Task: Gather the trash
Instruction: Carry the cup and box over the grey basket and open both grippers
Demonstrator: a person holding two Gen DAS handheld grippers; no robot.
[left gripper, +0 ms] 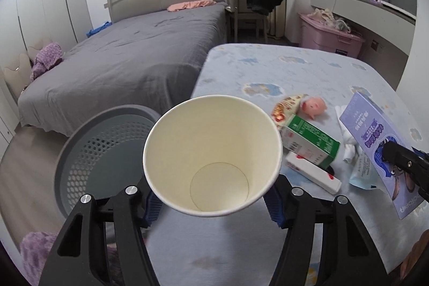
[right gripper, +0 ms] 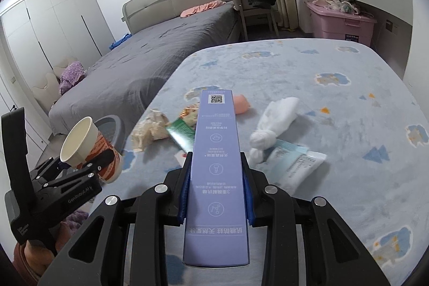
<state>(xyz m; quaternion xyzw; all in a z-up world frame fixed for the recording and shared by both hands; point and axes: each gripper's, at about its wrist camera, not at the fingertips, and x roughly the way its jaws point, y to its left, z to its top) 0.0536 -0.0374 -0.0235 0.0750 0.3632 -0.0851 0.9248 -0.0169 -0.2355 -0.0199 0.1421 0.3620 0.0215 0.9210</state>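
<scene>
Item one: my left gripper [left gripper: 211, 201] is clamping the empty white paper cup [left gripper: 211, 154], tilting it toward the grey perforated plastic bin [left gripper: 88, 149] at left (for dropping). Item two: my right gripper [right gripper: 215, 195] is pinching the long lavender cardboard box [right gripper: 215, 173] above the blue-patterned table [right gripper: 335, 63].

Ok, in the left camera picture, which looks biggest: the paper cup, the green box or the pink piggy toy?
As they look in the left wrist view:
1. paper cup, though it sits right at the lens in the left gripper, so nearness inflates it.
2. green box
3. pink piggy toy
</scene>
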